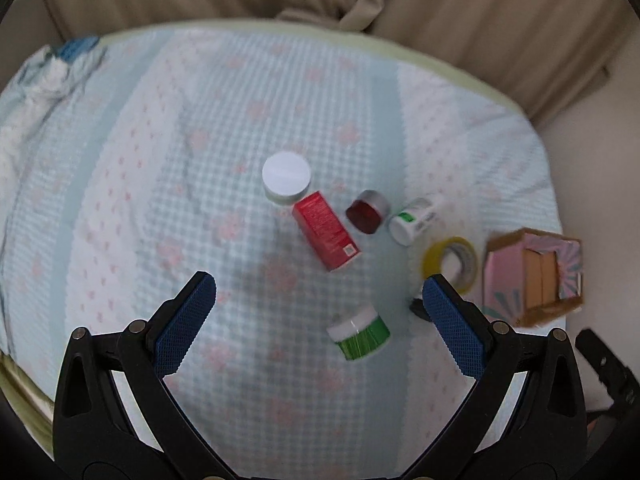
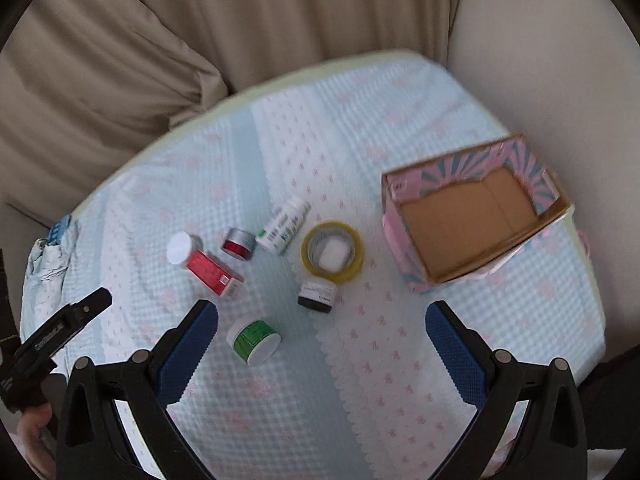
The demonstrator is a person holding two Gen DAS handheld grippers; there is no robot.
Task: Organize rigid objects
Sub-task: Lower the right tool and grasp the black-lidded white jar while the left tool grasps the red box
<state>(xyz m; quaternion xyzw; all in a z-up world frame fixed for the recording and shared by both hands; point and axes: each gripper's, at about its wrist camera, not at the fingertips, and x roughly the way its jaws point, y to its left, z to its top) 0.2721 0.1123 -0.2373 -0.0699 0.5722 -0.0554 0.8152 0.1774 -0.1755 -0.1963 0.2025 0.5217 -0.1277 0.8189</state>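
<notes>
The green jar lies on the bed sheet nearest the grippers, left of the open cardboard box; red carton and tape roll lie farther; left gripper and right gripper both gape wide, holding nothing.

Your bedspread is pale blue gingham with broad white bands, scattered all over with small pink motifs; behind it your curtain hangs plain beige. Your box shows pink outside with teal rays and bare brown cardboard inside. The carton is red with white print; the jar beside it has a white lid; the small pot is dark red with a silver band; the bottle is white with a green mark. Your tape roll is translucent yellow; the tub has a green label and white rim; the little jar is black with a white label. Your gripper pads are blue on black frames.
</notes>
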